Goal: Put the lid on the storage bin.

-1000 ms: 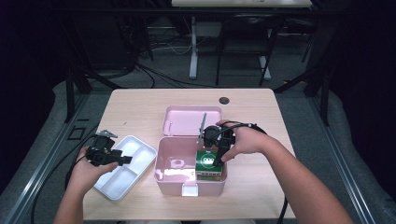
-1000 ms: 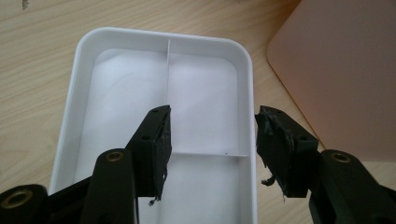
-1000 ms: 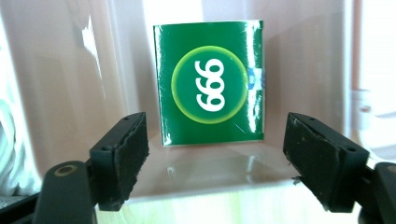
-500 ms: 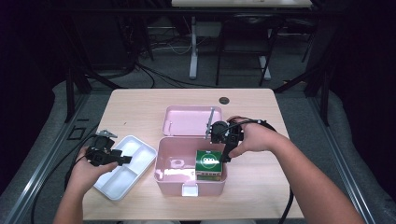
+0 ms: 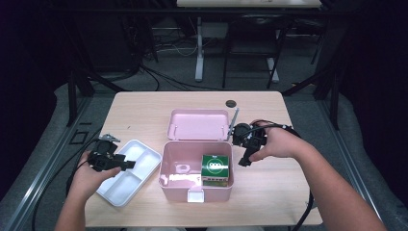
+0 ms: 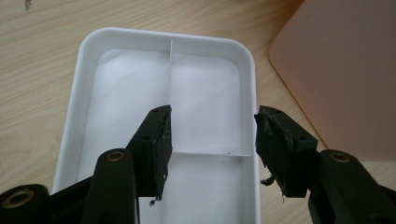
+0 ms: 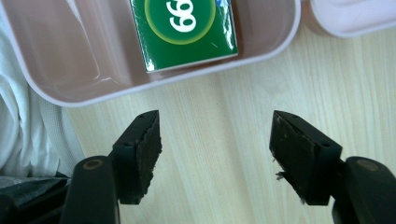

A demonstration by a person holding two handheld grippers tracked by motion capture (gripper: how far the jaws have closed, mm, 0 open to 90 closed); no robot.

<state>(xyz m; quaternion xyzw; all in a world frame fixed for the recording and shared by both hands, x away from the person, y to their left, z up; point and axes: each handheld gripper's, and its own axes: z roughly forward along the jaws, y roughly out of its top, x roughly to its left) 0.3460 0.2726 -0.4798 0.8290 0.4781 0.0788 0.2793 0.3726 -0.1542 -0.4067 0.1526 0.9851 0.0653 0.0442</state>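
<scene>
An open pink box (image 5: pixel 166 168) stands at the table's middle, its lid (image 5: pixel 197 124) lying flat behind it. A green carton (image 5: pixel 215 166) lies inside at the right; in the right gripper view the carton (image 7: pixel 182 28) sits just past the box rim (image 7: pixel 261 51). My right gripper (image 5: pixel 244 161) hangs over bare wood right of the box. Its jaws have just been closing a little, and the right gripper (image 7: pixel 215 144) stays open with nothing between them. My left gripper (image 5: pixel 127 163) is open over the white divided tray (image 5: pixel 139 154); in its own view the left gripper (image 6: pixel 212 135) straddles the tray (image 6: pixel 130 84).
A small dark disc (image 5: pixel 231 102) lies near the table's far edge. A small round object (image 5: pixel 183 168) rests in the box's left half. The pink box wall (image 6: pixel 345 70) stands close to the tray's right side. White cloth (image 7: pixel 18 116) shows past the box.
My right gripper has moved from above the green carton out to the right of the box, leaving the carton inside. The left gripper has stayed over the tray.
</scene>
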